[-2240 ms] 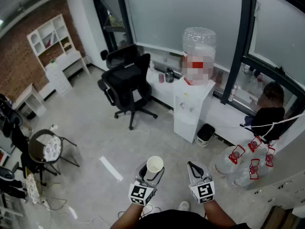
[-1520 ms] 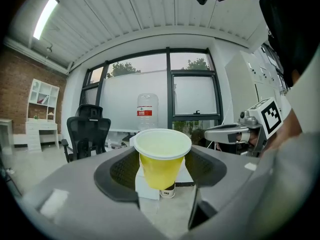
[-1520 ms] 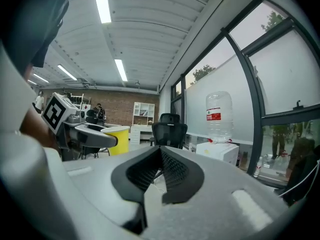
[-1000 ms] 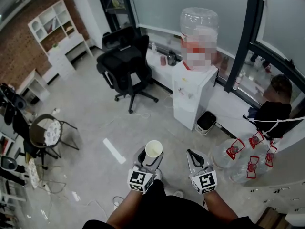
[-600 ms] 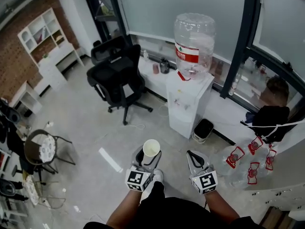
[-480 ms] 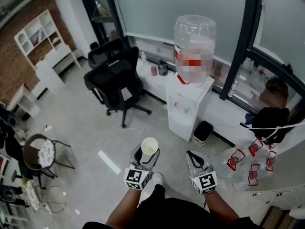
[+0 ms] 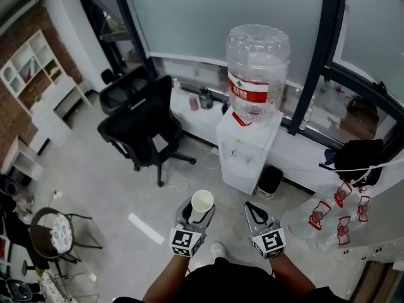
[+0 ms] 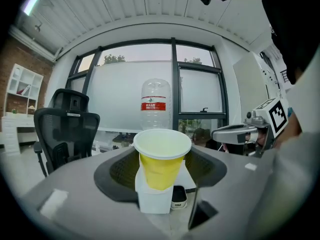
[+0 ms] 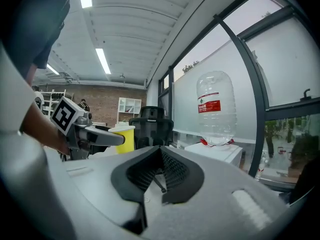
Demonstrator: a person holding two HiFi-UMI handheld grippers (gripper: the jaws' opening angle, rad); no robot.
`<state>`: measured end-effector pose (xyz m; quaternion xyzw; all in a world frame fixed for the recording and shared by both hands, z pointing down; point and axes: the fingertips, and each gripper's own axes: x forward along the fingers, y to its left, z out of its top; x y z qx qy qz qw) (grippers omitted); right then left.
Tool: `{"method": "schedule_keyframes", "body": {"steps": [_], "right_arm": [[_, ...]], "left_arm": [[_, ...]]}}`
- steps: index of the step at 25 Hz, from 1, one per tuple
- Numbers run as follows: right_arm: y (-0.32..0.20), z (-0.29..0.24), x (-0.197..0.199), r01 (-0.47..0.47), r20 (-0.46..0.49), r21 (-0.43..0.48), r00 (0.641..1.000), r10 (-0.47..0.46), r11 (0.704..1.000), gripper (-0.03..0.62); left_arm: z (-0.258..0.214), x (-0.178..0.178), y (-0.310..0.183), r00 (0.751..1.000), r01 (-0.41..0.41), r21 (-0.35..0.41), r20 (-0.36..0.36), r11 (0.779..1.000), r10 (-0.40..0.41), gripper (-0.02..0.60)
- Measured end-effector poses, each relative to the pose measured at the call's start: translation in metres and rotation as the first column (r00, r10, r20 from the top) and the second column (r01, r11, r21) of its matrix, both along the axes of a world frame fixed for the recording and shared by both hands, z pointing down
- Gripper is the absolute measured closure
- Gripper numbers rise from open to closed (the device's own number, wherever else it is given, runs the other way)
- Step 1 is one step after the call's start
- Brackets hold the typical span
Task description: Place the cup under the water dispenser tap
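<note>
Head view: left gripper (image 7: 197,212) at lower centre, jaws clamped on the yellow cup (image 7: 202,202), which stands upright, long axis vertical, open mouth up. Right gripper (image 7: 250,208) is just beside it to the right, jaws together and empty. Water dispenser (image 7: 242,158) with its bottle (image 7: 257,68) is above in frame, well apart from the cup. Left gripper view: cup at centre between the pads, rim up, bottle behind it. Right gripper view: jaws closed on nothing, cup at mid-left.
</note>
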<state>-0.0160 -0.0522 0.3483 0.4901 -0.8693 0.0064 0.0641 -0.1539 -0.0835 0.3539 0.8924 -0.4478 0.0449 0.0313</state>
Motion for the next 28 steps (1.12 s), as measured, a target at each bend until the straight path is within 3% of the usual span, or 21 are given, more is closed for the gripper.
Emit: {"method": "schedule_keyframes", "body": {"steps": [8,17,24,28], "right_arm": [[-0.034,0.010,0.002,-0.108,-0.021,-0.006,0.994,0.108,0.994,0.591],[-0.056,0.052,0.036,-0.201,0.000,-0.089,0.979,0.202,0.976,0.591],[-0.080,0.105,0.049,-0.175,-0.016,-0.128,0.984,0.175,0.976,0.591],[-0.098,0.140,0.070,-0.215,-0.034,-0.136,0.977,0.212,0.967,0.591]], "left_arm": [[0.015,0.013,-0.035,0.991,-0.131,-0.013,-0.014,0.991,0.131,0.276],[0.055,0.040,-0.069,0.982,-0.187,-0.063,-0.003,0.980,0.187,0.275],[0.120,0.080,-0.097,0.977,-0.213,-0.088,0.008,0.973,0.215,0.276],[0.165,0.107,-0.120,0.976,-0.213,-0.110,0.010,0.971,0.216,0.276]]}}
